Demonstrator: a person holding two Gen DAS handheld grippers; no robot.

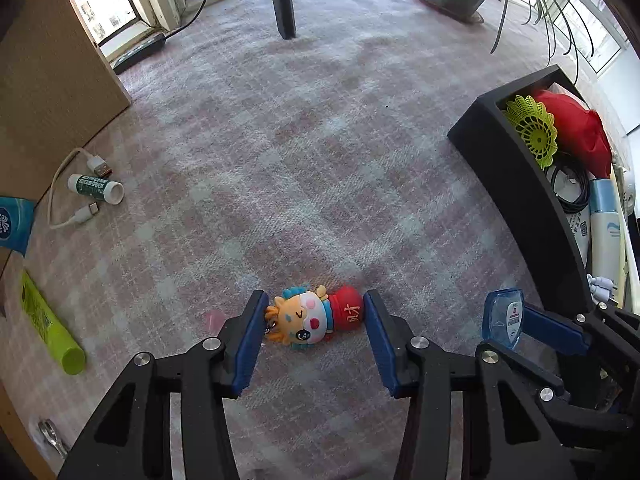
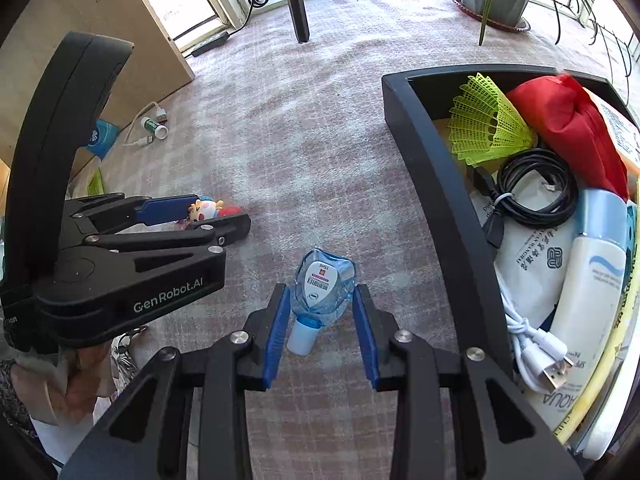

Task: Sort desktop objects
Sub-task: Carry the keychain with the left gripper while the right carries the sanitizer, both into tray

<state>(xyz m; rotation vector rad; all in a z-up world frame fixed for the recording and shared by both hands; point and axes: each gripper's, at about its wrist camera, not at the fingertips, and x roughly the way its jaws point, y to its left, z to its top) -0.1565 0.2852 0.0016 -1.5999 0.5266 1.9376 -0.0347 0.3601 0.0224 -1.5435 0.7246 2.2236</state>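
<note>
Pointing down at the checked cloth (image 1: pixel 320 160) on the desk, the left gripper (image 1: pixel 316 320) has its two blue pads on both sides of a little doll (image 1: pixel 316 318). The doll has a red body and a big round head, and it lies flat on its side. One pad is right at its head and the other is right at its red end. I cannot tell if they are squeezing it yet.

The right gripper (image 2: pixel 320 312) is just beside it, near the black bin (image 2: pixel 440 200). Between its blue pads sits a small clear blue bottle (image 2: pixel 324 284) with a pale cap. The pads look pressed on its sides.

The bin stands at the right side of the desk. Inside it are a yellow shuttlecock (image 2: pixel 484 120), a red bag (image 2: pixel 568 128), a black cable (image 2: pixel 532 188) and a white bottle (image 2: pixel 588 304).

Far off at the left edge lie a green tube (image 1: pixel 52 324), a small green-and-white stick (image 1: pixel 96 188) and a white cable (image 1: pixel 72 200).
</note>
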